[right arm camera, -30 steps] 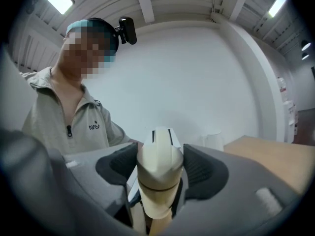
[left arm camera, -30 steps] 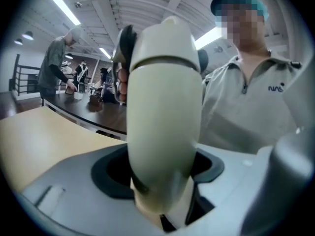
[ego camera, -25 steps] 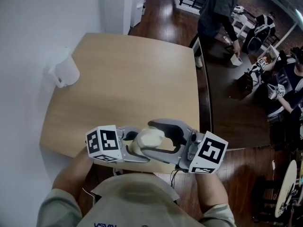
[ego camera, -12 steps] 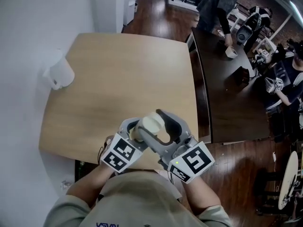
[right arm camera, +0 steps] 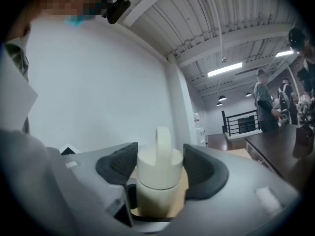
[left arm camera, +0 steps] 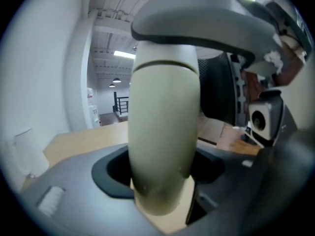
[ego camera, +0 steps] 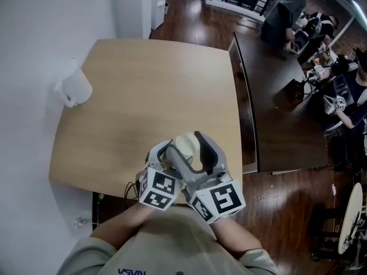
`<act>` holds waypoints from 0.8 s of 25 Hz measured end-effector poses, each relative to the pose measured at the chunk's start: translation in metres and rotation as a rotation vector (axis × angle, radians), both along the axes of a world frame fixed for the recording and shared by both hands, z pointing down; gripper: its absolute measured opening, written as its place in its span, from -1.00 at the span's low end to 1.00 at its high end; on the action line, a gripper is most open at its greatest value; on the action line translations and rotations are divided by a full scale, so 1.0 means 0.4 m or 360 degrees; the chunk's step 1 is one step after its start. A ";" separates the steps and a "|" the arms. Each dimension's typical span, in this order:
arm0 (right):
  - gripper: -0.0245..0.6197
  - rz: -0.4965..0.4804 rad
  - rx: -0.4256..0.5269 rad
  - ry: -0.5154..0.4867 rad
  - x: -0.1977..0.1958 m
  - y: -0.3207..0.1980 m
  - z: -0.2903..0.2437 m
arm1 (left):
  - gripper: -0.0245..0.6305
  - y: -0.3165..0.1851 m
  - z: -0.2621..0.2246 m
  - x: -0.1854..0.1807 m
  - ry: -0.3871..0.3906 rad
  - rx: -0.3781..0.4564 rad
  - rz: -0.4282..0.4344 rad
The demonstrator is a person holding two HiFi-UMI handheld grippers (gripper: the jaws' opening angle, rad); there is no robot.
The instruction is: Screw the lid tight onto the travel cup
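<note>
Cream travel cup (ego camera: 184,146) sits at lower centre of the head view, over the near edge of the wooden worktop (ego camera: 143,96). Your left gripper (ego camera: 167,158) has its jaws pinching the cup's body, which fills the middle of the left gripper view. Your right gripper (ego camera: 195,156) has its jaws closed round the lid (right arm camera: 157,163), dark pads touching both sides, loop handle standing above them. Lid is seated on the cup. White jug (ego camera: 75,87) at the worktop's far left edge, well apart.

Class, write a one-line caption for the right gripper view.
Right gripper clamps the cream lid atop the travel cup.
</note>
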State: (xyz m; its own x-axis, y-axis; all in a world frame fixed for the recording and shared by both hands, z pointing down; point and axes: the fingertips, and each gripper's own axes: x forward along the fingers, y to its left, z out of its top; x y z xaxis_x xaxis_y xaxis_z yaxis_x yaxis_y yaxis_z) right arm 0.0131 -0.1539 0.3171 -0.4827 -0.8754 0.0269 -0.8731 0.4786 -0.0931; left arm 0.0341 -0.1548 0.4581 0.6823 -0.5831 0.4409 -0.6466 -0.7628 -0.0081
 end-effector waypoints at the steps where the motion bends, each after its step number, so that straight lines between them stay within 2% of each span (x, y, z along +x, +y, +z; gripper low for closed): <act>1: -0.03 0.0012 0.0004 0.0000 0.000 -0.002 0.001 | 0.04 -0.003 0.002 0.000 -0.0004 -0.0004 -0.0002; 5: -0.02 -0.0039 -0.0001 -0.0004 -0.003 0.005 -0.004 | 0.04 0.011 -0.007 0.014 0.0037 -0.0061 0.0091; 10: -0.01 -0.0326 0.0006 -0.0079 -0.011 0.050 -0.051 | 0.04 0.058 -0.041 0.011 0.0151 -0.0201 0.0435; 13: -0.01 -0.0571 -0.0007 -0.0140 0.003 0.087 -0.093 | 0.04 0.102 -0.073 -0.004 0.0215 -0.0257 0.0740; 17: -0.01 -0.0978 -0.0055 -0.0194 0.007 0.137 -0.136 | 0.04 0.207 -0.117 -0.030 0.0323 -0.0343 0.1271; 20: 0.02 -0.1284 -0.0113 -0.0217 -0.012 0.177 -0.159 | 0.04 0.275 -0.135 -0.043 0.0341 -0.0421 0.1568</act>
